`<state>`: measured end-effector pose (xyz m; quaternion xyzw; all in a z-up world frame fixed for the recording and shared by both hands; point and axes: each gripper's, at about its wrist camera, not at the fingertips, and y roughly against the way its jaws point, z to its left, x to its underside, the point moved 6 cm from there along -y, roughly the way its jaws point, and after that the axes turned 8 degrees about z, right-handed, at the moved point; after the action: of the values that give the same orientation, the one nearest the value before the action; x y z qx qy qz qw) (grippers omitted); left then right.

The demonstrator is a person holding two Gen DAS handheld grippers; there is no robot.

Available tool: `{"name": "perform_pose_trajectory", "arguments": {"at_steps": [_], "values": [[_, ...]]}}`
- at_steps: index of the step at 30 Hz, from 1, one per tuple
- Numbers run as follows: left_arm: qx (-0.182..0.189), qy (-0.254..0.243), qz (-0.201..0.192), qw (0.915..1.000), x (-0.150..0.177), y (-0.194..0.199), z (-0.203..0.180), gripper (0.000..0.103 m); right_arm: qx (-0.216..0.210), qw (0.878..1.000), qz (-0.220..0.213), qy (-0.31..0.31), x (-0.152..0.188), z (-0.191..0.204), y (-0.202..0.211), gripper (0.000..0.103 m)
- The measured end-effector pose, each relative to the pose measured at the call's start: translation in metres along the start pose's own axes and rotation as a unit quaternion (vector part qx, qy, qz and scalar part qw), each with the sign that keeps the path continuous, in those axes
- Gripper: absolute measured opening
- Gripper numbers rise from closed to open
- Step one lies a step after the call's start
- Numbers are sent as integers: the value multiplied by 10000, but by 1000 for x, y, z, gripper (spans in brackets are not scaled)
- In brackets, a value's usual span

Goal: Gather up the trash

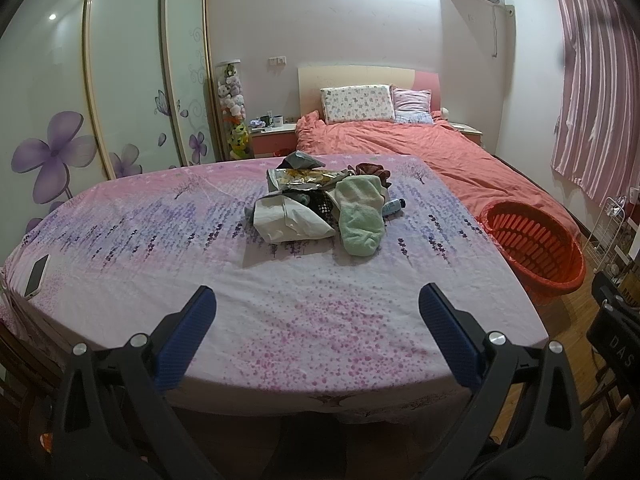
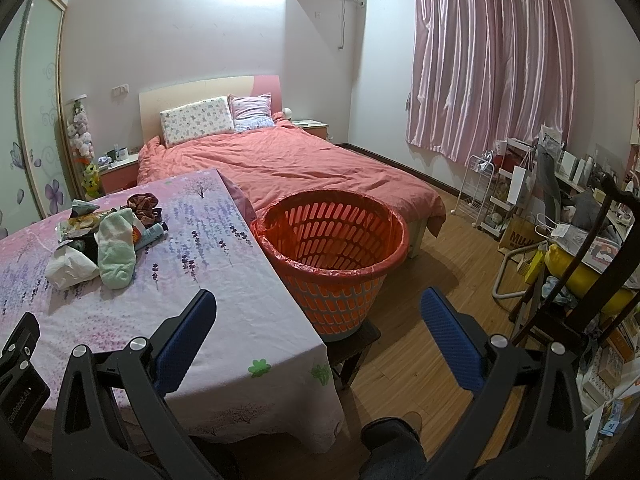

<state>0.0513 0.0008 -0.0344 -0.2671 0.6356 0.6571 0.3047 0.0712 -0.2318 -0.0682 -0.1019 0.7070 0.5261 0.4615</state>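
trash pile ahead — both grippers agape

The left gripper has its two blue-padded fingers spread wide apart, nothing between them, both pointing forward and level above the near part of the surface. The right gripper is likewise wide apart and holds nothing, its left finger over the near right corner of the surface and its right finger above the floor.
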Motion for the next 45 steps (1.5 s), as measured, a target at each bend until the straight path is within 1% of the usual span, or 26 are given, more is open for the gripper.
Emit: {"name": "perform_pose_trajectory", "arguments": {"at_steps": [5, 6, 8, 11, 14, 16, 19, 23, 24, 26, 27, 29, 30, 32, 36, 38, 39, 40, 41, 42, 43, 44, 45], "values": [[-4, 25, 72, 10000, 1, -7, 0, 99, 17, 10000, 61, 6, -1, 1, -5, 101], [-6, 34, 93, 10000, -1, -12, 1, 99, 19, 10000, 69, 16, -3, 1, -12, 101], [-8, 52, 131, 9999, -1, -19, 1, 99, 35, 10000, 80, 45, -4, 3, -12, 101], [-38, 124, 157, 9998, -5, -28, 9, 99, 34, 9999, 76, 73, -1, 6, -19, 101], [-56, 283, 199, 9994, -7, -41, 27, 99, -75, 9999, 90, 69, -7, 16, -27, 101], [-17, 397, 296, 9988, -10, -51, 39, 99, -234, 9995, 149, 143, -9, 26, -35, 101], [-2, 582, 466, 9972, -13, -73, 63, 99, -665, 9969, 178, 391, -14, 47, -45, 101], [-38, 799, 676, 9945, -18, -102, 94, 99, -870, 9932, 101, 761, -22, 80, -56, 101], [-54, 839, 723, 9938, -19, -109, 101, 99, -1046, 9906, 162, 867, -24, 94, -62, 101], [-138, 893, 802, 9927, -22, -124, 115, 99, -1361, 9858, 297, 935, -25, 112, -69, 99], [-175, 901, 827, 9923, -23, -129, 118, 99, -1616, 9811, 454, 958, -25, 126, -75, 97], [-214, 910, 877, 9917, -25, -140, 126, 99, -1954, 9733, 674, 997, -26, 144, -85, 87], [-238, 923, 903, 9913, -27, -146, 131, 99, -2204, 9663, 836, 1034, -26, 159, -92, 86], [-269, 922, 908, 9912, -27, -152, 134, 99, -2359, 9602, 996, 1111, -25, 177, -105, 78], [-130, 916, 922, 9914, -33, -165, 139, 98, -2593, 9492, 1224, 1295, -21, 210, -119, 76], [-65, 894, 899, 9919, -35, -168, 138, 96, -2615, 9471, 1269, 1359, -19, 221, -123, 76], [-47, 874, 898, 9921, -37, -170, 136, 95, -2618, 9464, 1271, 1404, -18, 226, -124, 73], [-15, 859, 896, 9923, -39, -172, 134, 94, -2610, 9454, 1291, 1462, -16, 230, -126, 59], [34, 844, 895, 9924, -41, -174, 131, 93, -2638, 9422, 1385, 1534, -13, 233, -127, 39], [93, 830, 900, 9924, -43, -176, 128, 91, -2685, 9392, 1475, 1553, -11, 234, -131, 32], [145, 818, 905, 9924, -45, -177, 125, 89, -2758, 9365, 1540, 1522, -9, 234, -133, 20], [218, 809, 896, 9924, -47, -178, 121, 89, -2782, 9364, 1541, 1481, -8, 232, -132, 8], [252, 805, 892, 9924, -49, -179, 117, 89, -2735, 9383, 1519, 1473, -7, 226, -131, 7]]}}
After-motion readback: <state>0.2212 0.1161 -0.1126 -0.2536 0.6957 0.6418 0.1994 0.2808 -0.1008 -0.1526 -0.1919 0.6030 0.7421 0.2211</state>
